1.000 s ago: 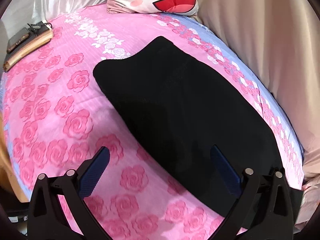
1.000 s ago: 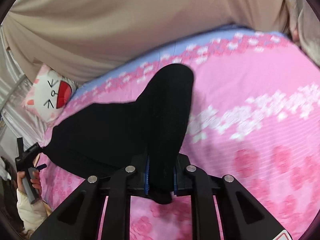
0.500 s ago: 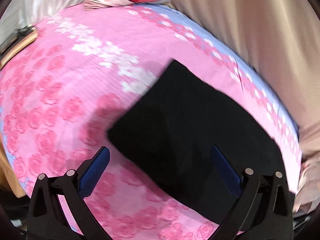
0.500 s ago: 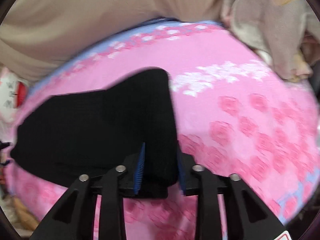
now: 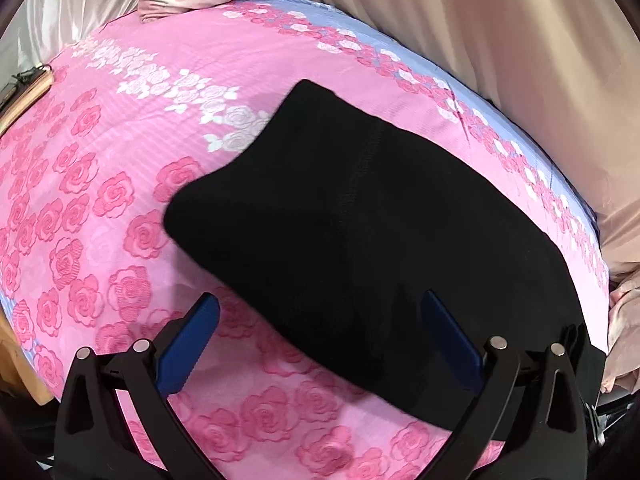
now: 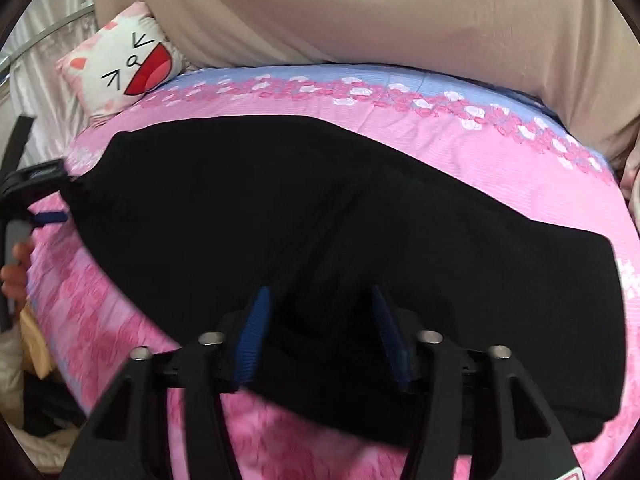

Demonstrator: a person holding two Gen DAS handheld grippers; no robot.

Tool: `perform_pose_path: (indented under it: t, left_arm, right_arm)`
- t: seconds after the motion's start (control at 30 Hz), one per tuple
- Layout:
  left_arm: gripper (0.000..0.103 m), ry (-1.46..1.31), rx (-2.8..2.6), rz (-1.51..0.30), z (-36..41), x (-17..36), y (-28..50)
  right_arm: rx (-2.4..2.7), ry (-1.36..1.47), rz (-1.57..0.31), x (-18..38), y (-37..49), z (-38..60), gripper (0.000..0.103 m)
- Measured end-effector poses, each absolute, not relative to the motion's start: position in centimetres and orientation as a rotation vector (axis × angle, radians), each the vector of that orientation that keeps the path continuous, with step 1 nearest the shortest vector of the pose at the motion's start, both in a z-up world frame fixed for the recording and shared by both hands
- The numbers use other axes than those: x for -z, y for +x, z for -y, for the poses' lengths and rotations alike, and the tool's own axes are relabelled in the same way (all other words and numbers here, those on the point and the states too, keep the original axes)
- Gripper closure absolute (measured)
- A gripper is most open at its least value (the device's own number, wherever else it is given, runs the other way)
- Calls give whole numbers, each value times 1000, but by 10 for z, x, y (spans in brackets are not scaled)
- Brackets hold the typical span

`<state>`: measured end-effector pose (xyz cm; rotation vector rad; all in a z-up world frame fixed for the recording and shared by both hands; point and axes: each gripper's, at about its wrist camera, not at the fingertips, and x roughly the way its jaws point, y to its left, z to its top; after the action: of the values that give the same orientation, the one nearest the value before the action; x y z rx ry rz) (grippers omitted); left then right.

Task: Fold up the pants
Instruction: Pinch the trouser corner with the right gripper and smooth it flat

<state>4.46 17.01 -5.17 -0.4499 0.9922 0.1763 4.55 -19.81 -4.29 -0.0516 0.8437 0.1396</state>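
- Pants [image 5: 360, 240], black, lie folded on the pink rose-print bedsheet [image 5: 100, 200], reaching from mid-bed toward the near right edge in the left wrist view.
- A second ago one leg stood up off the bed, pinched in the right gripper [image 6: 320, 336]; that leg now lies flat across the rest of the garment, which forms one broad dark slab in the right wrist view.
- The right gripper's blue pads [image 6: 252, 340] stand apart with clear gaps beside them, wider than the tight pinch of a second ago. The jaws are closing at this moment; black cloth lies between and under them, but whether the pads touch it cannot be told.
- The left gripper [image 5: 320, 344] is spread wide as before. One pad is over bare sheet, the other over the pants' near edge, and nothing is held.
- In the left wrist view the pants' far end has changed from a tall rounded lobe to a lower, squarer shape, and more white-flowered sheet shows beyond it.
- The cat-face pillow [image 6: 120, 68] sits at the bed's far corner against the beige curtain [image 6: 360, 20].
- At the left edge of the right wrist view a hand [image 6: 16, 268] grips the other gripper's handle.
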Motion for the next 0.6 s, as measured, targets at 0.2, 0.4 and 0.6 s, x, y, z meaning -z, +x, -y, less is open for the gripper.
perform_pose_path:
  t: [0.2,0.4,0.6]
  left_arm:
    - [5,-481,-174,-995,-183,58,47]
    - [5,-420,-206,-969,-177,61,58]
    - [5,-508,-288,-942,-194,56,50]
  right_arm:
    - [-174,-19,-788,20,48,178,94]
    - [-216,-24,-831,46,58,159,81]
    - [-148,31,-709,-6,20,200,50]
